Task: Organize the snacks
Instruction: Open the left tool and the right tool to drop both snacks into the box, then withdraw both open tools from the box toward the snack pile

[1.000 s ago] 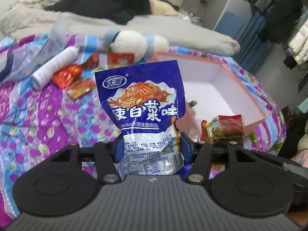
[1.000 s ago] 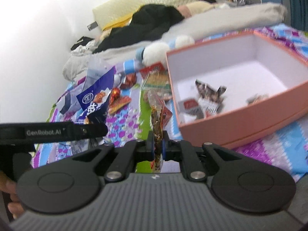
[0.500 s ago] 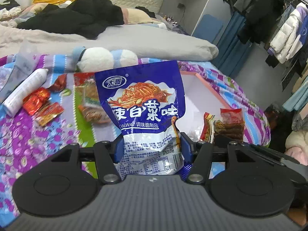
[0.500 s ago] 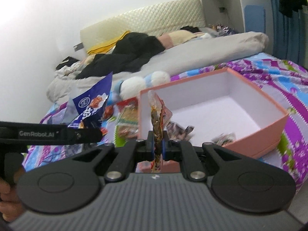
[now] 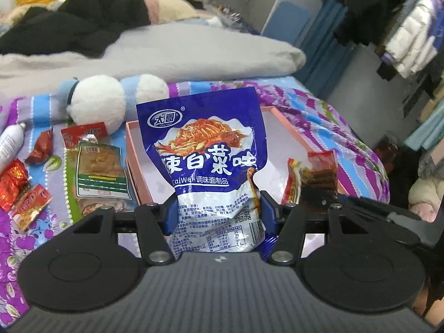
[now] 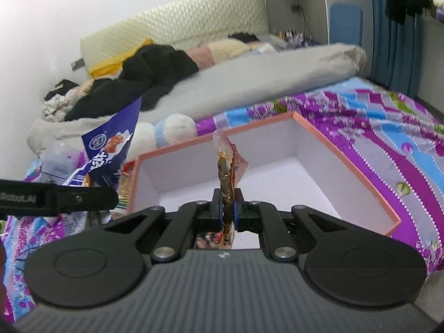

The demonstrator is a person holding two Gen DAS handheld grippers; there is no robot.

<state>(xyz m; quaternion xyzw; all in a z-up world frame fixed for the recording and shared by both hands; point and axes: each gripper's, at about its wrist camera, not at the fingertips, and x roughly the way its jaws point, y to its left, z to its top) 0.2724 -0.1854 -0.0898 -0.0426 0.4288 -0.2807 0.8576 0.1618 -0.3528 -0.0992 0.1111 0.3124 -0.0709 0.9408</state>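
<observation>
My left gripper (image 5: 215,211) is shut on a blue and white snack bag (image 5: 206,149) with Chinese print, held upright over the near edge of the pink box (image 5: 131,149). My right gripper (image 6: 227,208) is shut on a thin clear packet of brown snack sticks (image 6: 226,166), held edge-on above the pink box (image 6: 347,155). That packet shows in the left wrist view (image 5: 313,174) at the right. The blue bag (image 6: 111,149) and the left gripper (image 6: 83,198) show at the left of the right wrist view.
Loose snacks lie on the purple floral bedspread (image 5: 41,222) left of the box: a green-labelled packet (image 5: 100,172), red wrappers (image 5: 14,180) and a white bottle (image 5: 11,141). A white and blue plush toy (image 5: 97,102) lies behind them. A grey duvet (image 5: 166,52) covers the far bed.
Both grippers have moved forward with their snacks and stand over the pink box, which fills more of both views.
</observation>
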